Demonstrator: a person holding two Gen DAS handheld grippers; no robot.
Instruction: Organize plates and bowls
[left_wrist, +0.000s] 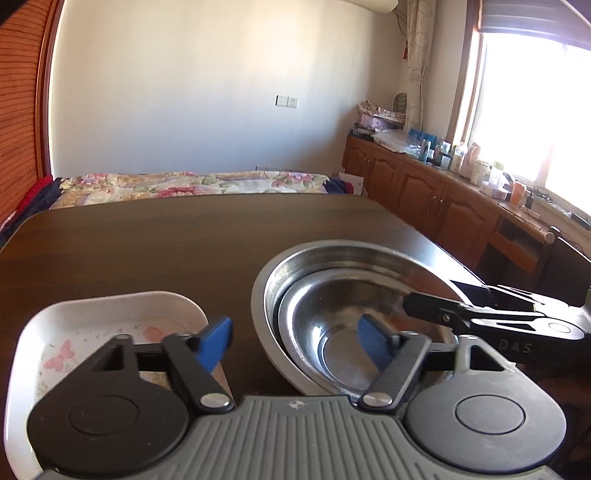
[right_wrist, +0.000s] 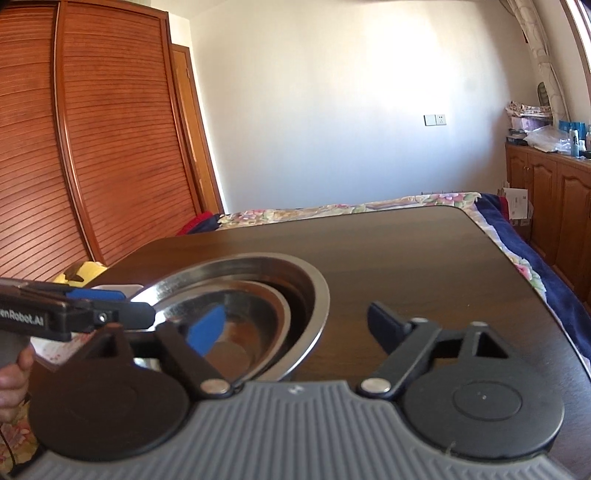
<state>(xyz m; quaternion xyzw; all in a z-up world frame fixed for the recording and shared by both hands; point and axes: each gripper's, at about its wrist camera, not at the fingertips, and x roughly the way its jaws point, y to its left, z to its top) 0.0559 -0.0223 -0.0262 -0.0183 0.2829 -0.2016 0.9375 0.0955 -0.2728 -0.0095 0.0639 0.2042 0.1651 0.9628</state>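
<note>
Steel bowls sit nested on the dark wooden table (left_wrist: 166, 236): a smaller bowl (left_wrist: 332, 314) inside a large one (left_wrist: 280, 266). They also show in the right wrist view, small bowl (right_wrist: 255, 306) inside the large bowl (right_wrist: 310, 280). A white square plate (left_wrist: 85, 317) with a butterfly print lies left of them. My left gripper (left_wrist: 295, 339) is open, one finger over the plate, the other over the bowls. My right gripper (right_wrist: 295, 325) is open, its left finger inside the bowls, its right finger outside the rim. Each gripper shows in the other's view, the right one (left_wrist: 480, 310) and the left one (right_wrist: 110, 314).
A bed with a floral cover (left_wrist: 192, 184) lies beyond the table. Wooden cabinets (left_wrist: 424, 188) with clutter stand under the window at right. A slatted wardrobe (right_wrist: 92, 129) stands at left. A yellow object (right_wrist: 85, 271) sits off the table's left edge.
</note>
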